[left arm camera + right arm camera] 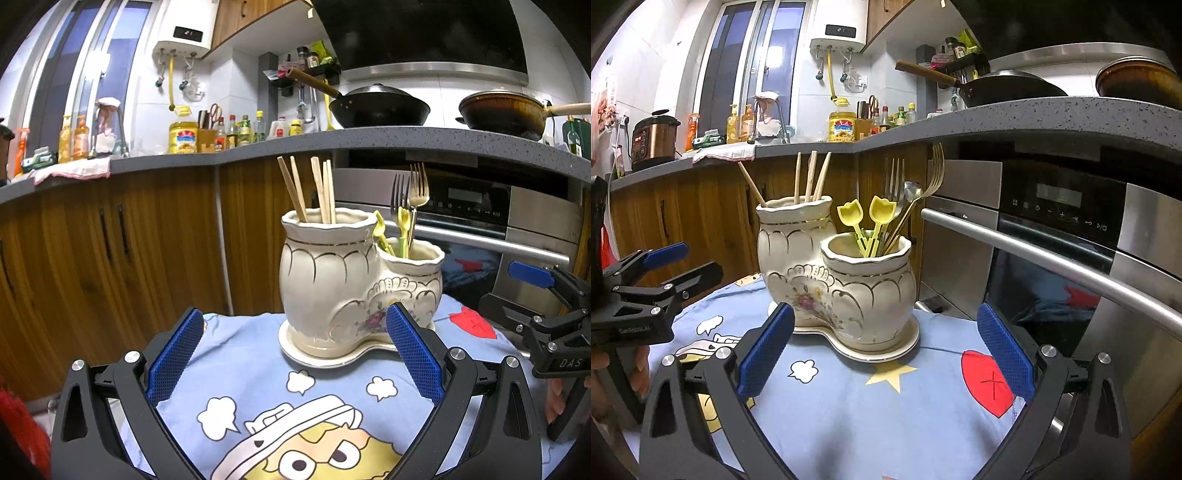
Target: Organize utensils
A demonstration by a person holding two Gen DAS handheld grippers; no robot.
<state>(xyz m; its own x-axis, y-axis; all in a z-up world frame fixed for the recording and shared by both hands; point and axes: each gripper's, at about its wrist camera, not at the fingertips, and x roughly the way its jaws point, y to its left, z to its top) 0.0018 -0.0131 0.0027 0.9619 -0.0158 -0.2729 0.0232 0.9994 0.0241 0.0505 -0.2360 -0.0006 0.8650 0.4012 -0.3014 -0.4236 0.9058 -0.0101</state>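
A cream ceramic double-pot holder (332,280) stands on its saucer on the blue cartoon cloth; it also shows in the right wrist view (827,280). The taller pot holds several wooden chopsticks (314,188) (809,177). The lower pot holds metal forks (413,192) (912,195) and two yellow tulip-shaped picks (866,218) (391,232). My left gripper (295,354) is open and empty, just in front of the holder. My right gripper (886,350) is open and empty, in front of the lower pot. Each gripper shows in the other's view, at the right edge of the left wrist view (543,295) and at the left edge of the right wrist view (661,269).
The blue cloth (258,376) covers a small table. Behind stand wooden cabinets (110,251), an oven with a steel handle bar (1052,258), and a grey counter (406,140) with a wok, a pot and bottles.
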